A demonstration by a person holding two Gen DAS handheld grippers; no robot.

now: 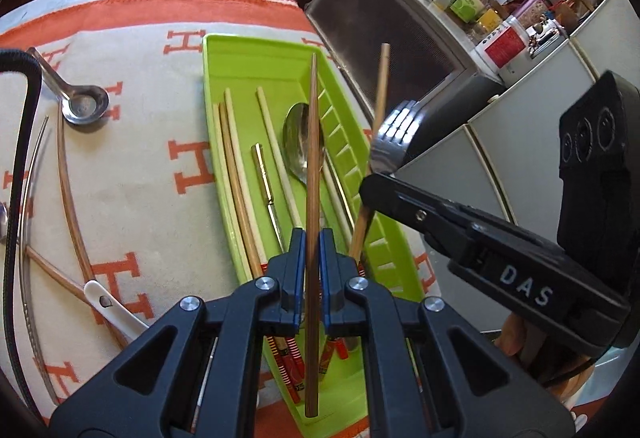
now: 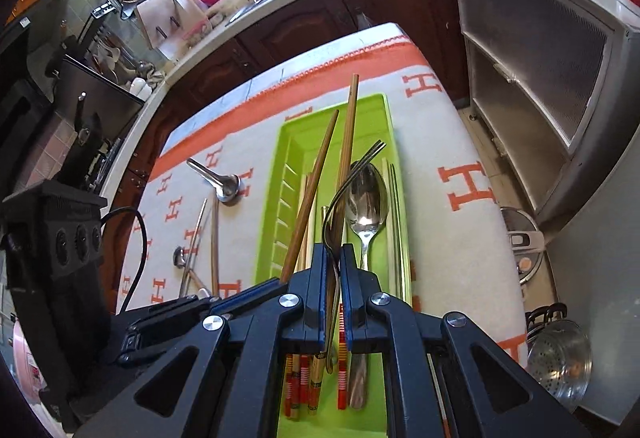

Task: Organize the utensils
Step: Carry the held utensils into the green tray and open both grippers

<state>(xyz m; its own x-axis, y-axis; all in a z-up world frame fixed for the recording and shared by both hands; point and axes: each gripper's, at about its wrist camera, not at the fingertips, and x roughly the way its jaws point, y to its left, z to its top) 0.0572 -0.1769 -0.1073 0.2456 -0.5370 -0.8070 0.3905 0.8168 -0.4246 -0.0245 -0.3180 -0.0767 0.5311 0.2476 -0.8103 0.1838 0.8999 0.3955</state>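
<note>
Holding over green tray (image 1: pixel 224 49): L hand-held gripper (image 1: pixel 313 250) pinching brown chopstick (image 1: pixel 313 157); R hand-held gripper (image 2: pixel 335 266) pinching fork (image 2: pixel 340 193) w/ chopstick (image 2: pixel 349 125).

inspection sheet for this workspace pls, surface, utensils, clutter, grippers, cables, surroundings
surface: table under a cream cloth with orange H pattern.
job's things: green tray holds chopsticks and a metal spoon; a metal ladle, a white spoon and loose chopsticks lie on the cloth.
clutter: nothing seen on the cloth besides utensils.
grippers: left gripper shut on a brown chopstick; right gripper shut on a fork and another chopstick.
cables: black cable at the left edge.
surroundings: crowded kitchen counter, dark cabinets.
</note>
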